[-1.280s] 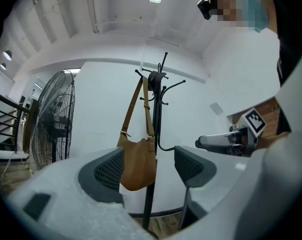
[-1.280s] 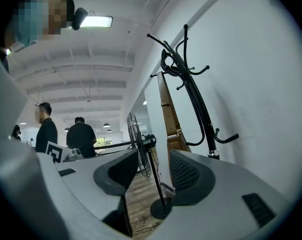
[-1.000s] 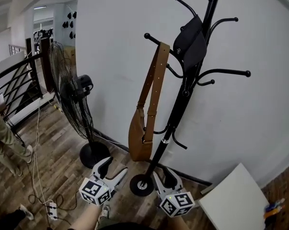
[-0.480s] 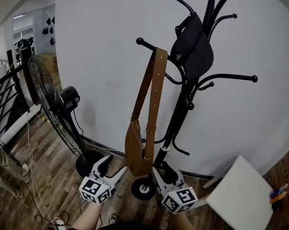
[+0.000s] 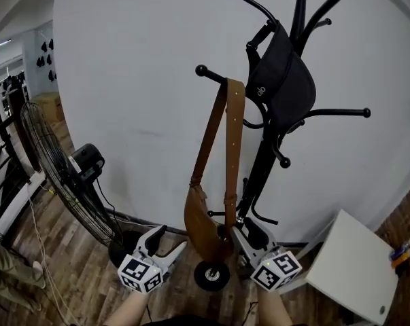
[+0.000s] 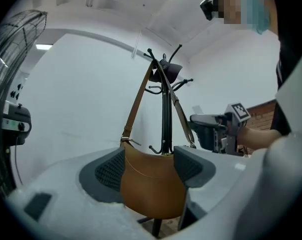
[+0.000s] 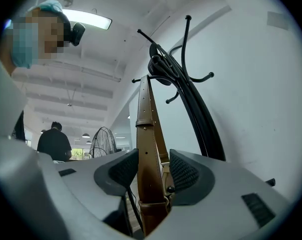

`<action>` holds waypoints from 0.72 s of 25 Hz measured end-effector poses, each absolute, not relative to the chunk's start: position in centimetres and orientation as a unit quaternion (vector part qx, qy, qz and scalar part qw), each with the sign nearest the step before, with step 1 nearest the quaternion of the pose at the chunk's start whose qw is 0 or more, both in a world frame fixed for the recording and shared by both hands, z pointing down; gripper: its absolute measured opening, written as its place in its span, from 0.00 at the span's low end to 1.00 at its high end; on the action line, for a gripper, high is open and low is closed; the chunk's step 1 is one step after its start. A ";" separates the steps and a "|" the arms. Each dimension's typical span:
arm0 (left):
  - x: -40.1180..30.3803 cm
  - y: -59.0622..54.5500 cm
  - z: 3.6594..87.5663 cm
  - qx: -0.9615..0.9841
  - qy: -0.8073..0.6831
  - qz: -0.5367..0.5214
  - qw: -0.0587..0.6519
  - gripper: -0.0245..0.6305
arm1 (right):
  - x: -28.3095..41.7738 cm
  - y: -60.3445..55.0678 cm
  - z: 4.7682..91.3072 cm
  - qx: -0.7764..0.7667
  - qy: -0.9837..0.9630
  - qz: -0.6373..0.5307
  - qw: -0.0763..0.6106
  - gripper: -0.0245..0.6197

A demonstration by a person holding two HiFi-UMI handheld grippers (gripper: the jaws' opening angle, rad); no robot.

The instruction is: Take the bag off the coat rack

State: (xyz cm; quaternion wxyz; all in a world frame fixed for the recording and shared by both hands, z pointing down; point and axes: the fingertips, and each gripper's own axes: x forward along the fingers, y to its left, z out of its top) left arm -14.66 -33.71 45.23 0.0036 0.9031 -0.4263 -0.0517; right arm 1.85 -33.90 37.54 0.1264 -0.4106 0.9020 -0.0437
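A brown leather bag [image 5: 206, 228] hangs by its long strap [image 5: 230, 141] from a hook of the black coat rack [image 5: 262, 172]. Higher on the rack hangs a black bag [image 5: 283, 80]. My left gripper [image 5: 169, 240] is open just left of the brown bag's body, which shows between its jaws [image 6: 151, 181] a little ahead of the pads. My right gripper [image 5: 247, 231] is open at the bag's lower right. The strap [image 7: 146, 149] and its buckle stand between that gripper's [image 7: 153, 166] pads, which do not press on them.
A standing fan [image 5: 58, 178] is on the floor at the left, its base near my left gripper. A white table [image 5: 351, 267] stands at the right, by the wall. The rack's round base [image 5: 213, 275] sits under the bag. A person [image 7: 54, 143] stands far off.
Both grippers have moved forward and up to the brown bag. The right one now has the strap between its jaws. The view has swung right, nearer the rack.
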 end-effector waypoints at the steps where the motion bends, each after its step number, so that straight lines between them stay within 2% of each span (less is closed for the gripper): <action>1: -14.9 -34.0 45.1 0.907 -0.419 -0.051 0.002 0.49 | 1.7 -34.1 37.2 -0.407 0.903 -0.044 0.132 0.31; 9: -15.6 -35.8 44.8 0.925 -0.374 -0.061 0.002 0.49 | 1.0 -35.4 36.0 -0.339 0.922 -0.072 0.170 0.32; 14: -14.8 -37.0 45.1 0.923 -0.377 -0.070 0.017 0.49 | 0.6 -35.6 35.0 -0.224 0.945 -0.120 0.205 0.36; 18: -14.5 -38.6 44.4 0.916 -0.394 -0.076 0.003 0.49 | -0.3 -36.8 35.3 -0.158 0.960 -0.137 0.185 0.37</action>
